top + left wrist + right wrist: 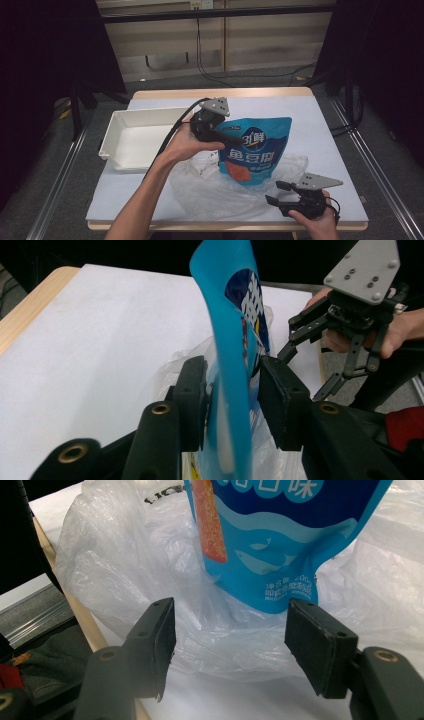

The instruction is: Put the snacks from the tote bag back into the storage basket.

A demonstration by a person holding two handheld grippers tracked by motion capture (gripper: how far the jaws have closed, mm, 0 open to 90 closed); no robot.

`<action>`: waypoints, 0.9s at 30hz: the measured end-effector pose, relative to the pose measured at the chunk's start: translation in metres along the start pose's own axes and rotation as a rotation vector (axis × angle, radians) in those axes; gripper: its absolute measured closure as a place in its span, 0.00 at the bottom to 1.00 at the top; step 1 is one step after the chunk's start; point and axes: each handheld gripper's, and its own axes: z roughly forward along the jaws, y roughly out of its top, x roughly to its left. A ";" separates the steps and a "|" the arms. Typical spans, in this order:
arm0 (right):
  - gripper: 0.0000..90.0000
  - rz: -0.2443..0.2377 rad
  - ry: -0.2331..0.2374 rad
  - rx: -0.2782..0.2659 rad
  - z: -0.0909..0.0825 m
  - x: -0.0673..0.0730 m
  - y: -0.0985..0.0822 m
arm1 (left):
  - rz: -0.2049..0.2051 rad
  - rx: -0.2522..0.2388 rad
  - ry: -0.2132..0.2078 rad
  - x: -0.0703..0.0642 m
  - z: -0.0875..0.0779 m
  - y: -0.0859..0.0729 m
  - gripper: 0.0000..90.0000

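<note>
At the near right corner of the table, right claw (274,192) sits idle in the person's right hand (315,222): jaws wide apart, nothing between them, aimed level at the clear plastic bag (220,187). From the right gripper view the bag mouth is just ahead of the pads, no contact.

Bag lies crumpled across the near middle of the table, on the white table cover (320,130). Thin film, floppy, slippery, no shape of its own. My read: pinch a bit of the rim; a grab at the body only bunches it.

Blue pouch (255,150) stands up out of the bag, lower end inside the film, top edge up and toward the far side. Looks like a flat sealed foil pack, glossy, light to moderate in weight, semi-stiff but bends along its length: in the left gripper view it curves above the jaws. Best hold is the flat seam at an edge, pads square on both faces. Slip risk if pinched shallow.

Left claw (227,405) has it: the pouch edge runs between the pads, both pressing its faces, jaws partly closed. Left hand (187,145) comes across from the near left, forearm stretched toward mid-table, wrist cocked so the claw points right, level with the pouch's upper left edge.

Farther back, white tray (112,137) sits at the left edge, nothing in it.
</note>
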 end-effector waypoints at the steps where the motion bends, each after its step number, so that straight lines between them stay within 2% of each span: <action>1: 0.41 0.001 0.002 0.001 0.000 0.000 0.000 | 0.005 0.007 0.004 0.000 0.000 0.000 0.70; 2: 0.41 0.006 0.001 0.004 0.000 0.000 0.000 | 0.019 0.009 0.021 -0.001 0.000 0.000 0.73; 3: 0.41 0.004 0.000 0.004 0.000 0.000 0.000 | 0.032 0.009 0.013 -0.001 0.000 0.000 0.83; 8: 0.42 0.012 0.000 0.005 0.001 -0.002 0.000 | 0.028 0.021 -0.016 0.003 0.003 -0.001 1.00; 10: 0.42 0.012 0.000 0.003 0.001 -0.002 0.000 | 0.033 0.036 -0.012 0.003 0.003 0.001 1.00; 13: 0.43 0.009 -0.005 0.005 0.001 -0.002 0.000 | 0.028 0.032 -0.021 0.003 0.003 0.001 1.00; 21: 0.43 0.006 -0.017 -0.003 0.000 -0.003 0.001 | 0.031 0.029 -0.008 0.002 0.003 0.001 1.00; 24: 0.43 0.008 -0.015 -0.002 0.000 -0.003 0.001 | 0.011 0.019 -0.010 0.001 0.004 0.002 1.00; 27: 0.42 0.007 -0.018 -0.006 0.000 -0.003 0.002 | 0.022 0.027 -0.005 0.000 0.004 0.004 1.00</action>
